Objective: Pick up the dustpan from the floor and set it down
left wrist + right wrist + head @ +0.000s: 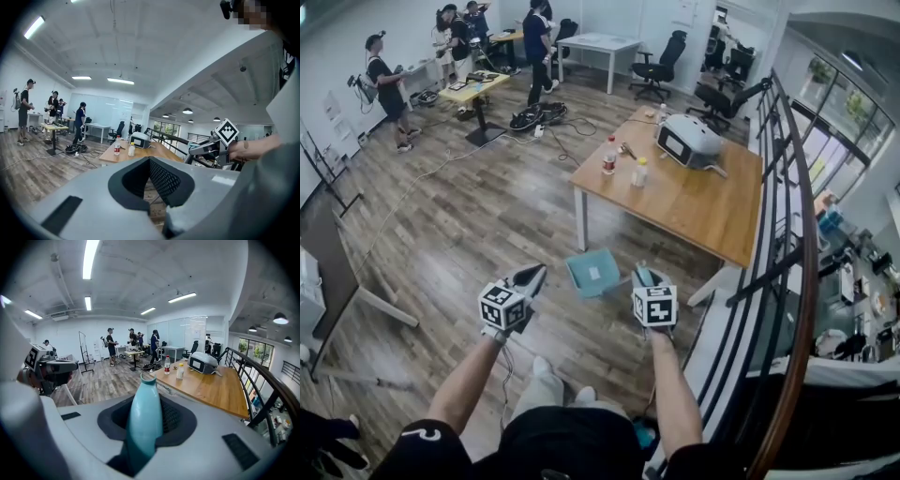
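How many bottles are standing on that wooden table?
2. A red-labelled bottle and a yellow-capped bottle stand together near the wooden table's left edge; more could hide behind the white device.

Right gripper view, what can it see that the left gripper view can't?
Only the right gripper view shows its own jaws clamped on the teal dustpan handle, with the left gripper off to the side. Only the left gripper view shows its own open, empty jaws and the right gripper with its marker cube. Both show the wooden table with two bottles and a white machine, and people standing at the back.
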The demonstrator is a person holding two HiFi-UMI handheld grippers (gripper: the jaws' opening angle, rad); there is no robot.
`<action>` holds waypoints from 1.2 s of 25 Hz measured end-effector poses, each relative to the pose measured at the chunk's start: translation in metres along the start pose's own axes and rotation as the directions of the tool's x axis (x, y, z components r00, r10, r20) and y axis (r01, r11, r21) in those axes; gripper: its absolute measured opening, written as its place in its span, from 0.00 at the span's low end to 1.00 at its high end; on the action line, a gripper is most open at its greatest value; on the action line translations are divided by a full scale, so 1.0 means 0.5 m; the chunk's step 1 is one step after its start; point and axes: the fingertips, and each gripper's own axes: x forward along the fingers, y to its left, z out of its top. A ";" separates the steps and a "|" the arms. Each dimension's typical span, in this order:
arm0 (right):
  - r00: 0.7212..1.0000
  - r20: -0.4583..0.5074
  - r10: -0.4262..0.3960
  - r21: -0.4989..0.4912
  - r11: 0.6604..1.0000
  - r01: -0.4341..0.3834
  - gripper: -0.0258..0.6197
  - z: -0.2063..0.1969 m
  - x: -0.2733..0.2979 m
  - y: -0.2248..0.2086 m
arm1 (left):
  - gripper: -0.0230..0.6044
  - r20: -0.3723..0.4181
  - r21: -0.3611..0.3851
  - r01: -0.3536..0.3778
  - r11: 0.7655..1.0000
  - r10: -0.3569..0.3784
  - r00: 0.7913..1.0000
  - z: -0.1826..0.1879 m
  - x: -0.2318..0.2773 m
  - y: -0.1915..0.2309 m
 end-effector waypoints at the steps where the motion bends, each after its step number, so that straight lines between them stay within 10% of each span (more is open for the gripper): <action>1: 1.000 -0.001 0.000 0.001 1.000 0.000 0.18 -0.001 0.000 -0.002 | 0.03 0.001 -0.001 0.000 1.000 0.000 1.000 0.001 0.001 -0.001; 30: 0.998 -0.054 0.037 -0.014 0.999 -0.038 0.18 -0.042 0.087 0.052 | 0.03 -0.036 -0.063 -0.097 0.993 0.095 0.995 -0.075 -0.036 0.089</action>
